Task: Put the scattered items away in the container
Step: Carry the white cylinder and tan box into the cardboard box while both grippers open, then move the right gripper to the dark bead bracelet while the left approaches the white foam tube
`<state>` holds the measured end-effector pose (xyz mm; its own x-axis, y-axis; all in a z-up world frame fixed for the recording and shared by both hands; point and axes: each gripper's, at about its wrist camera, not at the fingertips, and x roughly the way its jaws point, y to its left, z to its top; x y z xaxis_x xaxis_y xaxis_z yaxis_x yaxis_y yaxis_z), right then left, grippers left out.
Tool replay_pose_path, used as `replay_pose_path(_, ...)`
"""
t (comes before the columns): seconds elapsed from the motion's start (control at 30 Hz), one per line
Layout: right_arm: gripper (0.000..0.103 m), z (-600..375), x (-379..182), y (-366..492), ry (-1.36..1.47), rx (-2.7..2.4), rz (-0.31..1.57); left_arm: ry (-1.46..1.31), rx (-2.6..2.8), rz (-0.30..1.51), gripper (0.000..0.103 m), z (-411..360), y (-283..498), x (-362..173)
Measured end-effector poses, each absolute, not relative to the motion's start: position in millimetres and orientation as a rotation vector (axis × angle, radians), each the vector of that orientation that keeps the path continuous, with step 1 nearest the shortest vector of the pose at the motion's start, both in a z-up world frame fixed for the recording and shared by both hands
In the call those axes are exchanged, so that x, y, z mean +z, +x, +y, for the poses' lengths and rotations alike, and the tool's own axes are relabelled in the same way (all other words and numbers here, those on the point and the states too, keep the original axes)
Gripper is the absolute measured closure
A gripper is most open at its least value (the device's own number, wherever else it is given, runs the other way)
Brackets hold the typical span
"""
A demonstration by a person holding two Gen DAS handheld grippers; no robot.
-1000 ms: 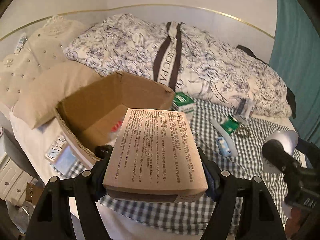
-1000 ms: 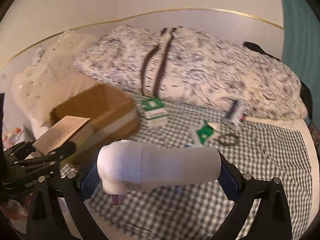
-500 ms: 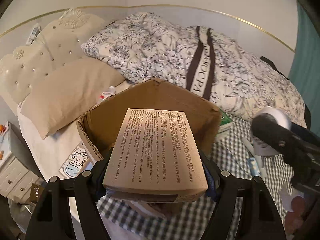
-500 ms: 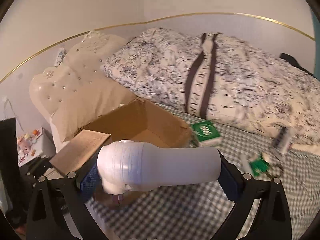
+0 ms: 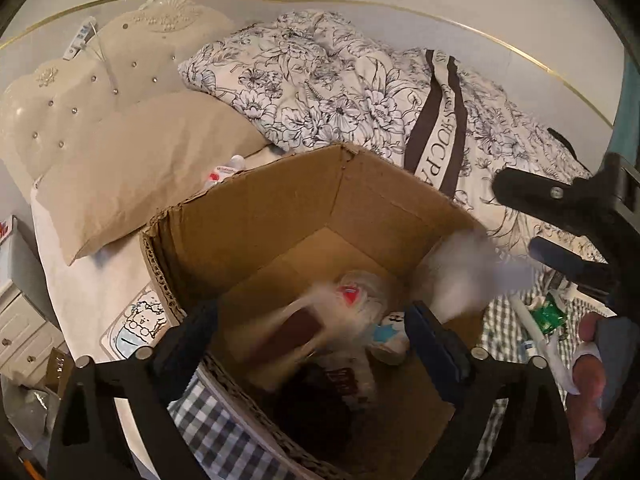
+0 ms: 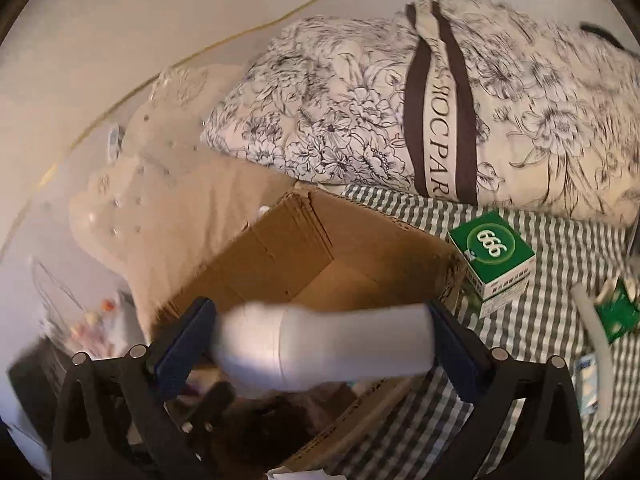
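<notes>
Left hand-held gripper point(image 5: 312, 332) is seen wide apart and empty, poised above the open cardboard box point(image 5: 256, 216). A blurred brown carton point(image 5: 288, 332) is seen inside the box below the jaws, touched by neither pad. Other contents are visible on the box floor: a white item with a red mark point(image 5: 352, 292) and a small blue-and-white packet point(image 5: 388, 332); details are too blurred to be resolved.

Right hand-held gripper point(image 6: 320, 344) is spread wide around a white bottle point(image 6: 324, 348), lying crosswise between the pads over the box's near edge. The bottle is blurred; whether it is actually gripped cannot be told.

The box is set on the bed, on the checked sheet point(image 6: 560, 248), just beside the beige pillow point(image 5: 132, 172). Items lying on the sheet outside the box: a green "666" carton point(image 6: 492, 252) just beside the box's right corner, and a white tube point(image 6: 592, 320) with a green packet point(image 6: 616, 312) further right. A floral duvet point(image 6: 360, 100) is piled behind.
</notes>
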<state>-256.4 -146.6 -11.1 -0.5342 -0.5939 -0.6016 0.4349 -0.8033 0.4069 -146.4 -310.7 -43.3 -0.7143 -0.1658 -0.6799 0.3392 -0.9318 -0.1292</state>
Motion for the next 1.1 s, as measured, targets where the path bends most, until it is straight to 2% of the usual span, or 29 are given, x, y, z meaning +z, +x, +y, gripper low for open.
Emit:
replay_pose_path(0.27, 0.000, -89, 17, -229, 0.920, -2.456, -0.275, 1.042, -2.674, 0.338, 0.005, -279, -129, -30)
replay_pose_path(0.43, 0.000, -28, 13, -183, 0.870, -2.707, -0.119, 1.062, -2.708, 0.307, 0.004, -244, -108, -23)
replay_pose_path(0.67, 0.000, 73, -20, -127, 0.980, -2.928, 0.161, 1.107, -2.805, 0.233, 0.004, -168, -82, -12)
replay_pose_path(0.9, 0.000, 141, 14, -66, 0.888, -3.004, 0.106, 1.128, -2.906, 0.145, 0.004, -92, -54, -2)
replay_pose_path(1.1, 0.000, 165, 25, -24, 0.813, -3.020, 0.130, 1.105, -2.959, 0.102, 0.002, -45, -35, -5)
